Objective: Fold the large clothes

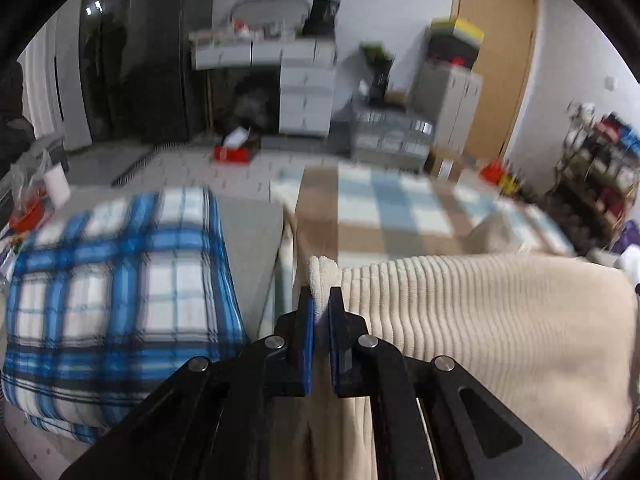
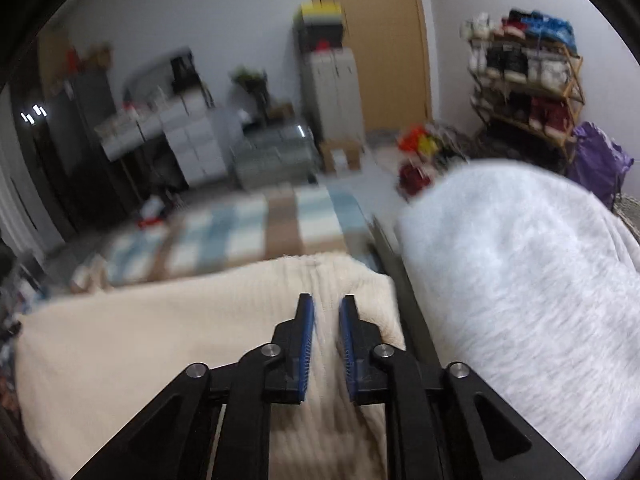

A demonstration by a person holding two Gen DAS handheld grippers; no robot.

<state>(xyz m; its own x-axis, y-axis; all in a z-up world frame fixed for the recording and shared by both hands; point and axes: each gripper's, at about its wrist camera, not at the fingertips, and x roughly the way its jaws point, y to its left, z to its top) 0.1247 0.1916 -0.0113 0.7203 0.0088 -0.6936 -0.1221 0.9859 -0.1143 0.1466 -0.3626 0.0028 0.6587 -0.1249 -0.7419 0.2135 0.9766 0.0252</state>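
Note:
A cream ribbed garment (image 1: 480,320) hangs stretched between my two grippers. My left gripper (image 1: 321,294) is shut on its left corner, which pokes up between the blue pads. My right gripper (image 2: 326,304) is shut on its right part (image 2: 160,340), with the cloth pinched between the pads. The garment is held above a beige and light-blue checked blanket (image 1: 380,208), also in the right wrist view (image 2: 248,232). Both views are motion-blurred.
A folded blue and white plaid cloth (image 1: 120,288) lies to the left. A white fluffy pile (image 2: 520,300) lies to the right. Drawers (image 1: 306,88), a wooden door (image 1: 496,52), a shoe rack (image 2: 528,80) and a purple bag (image 2: 600,160) stand behind.

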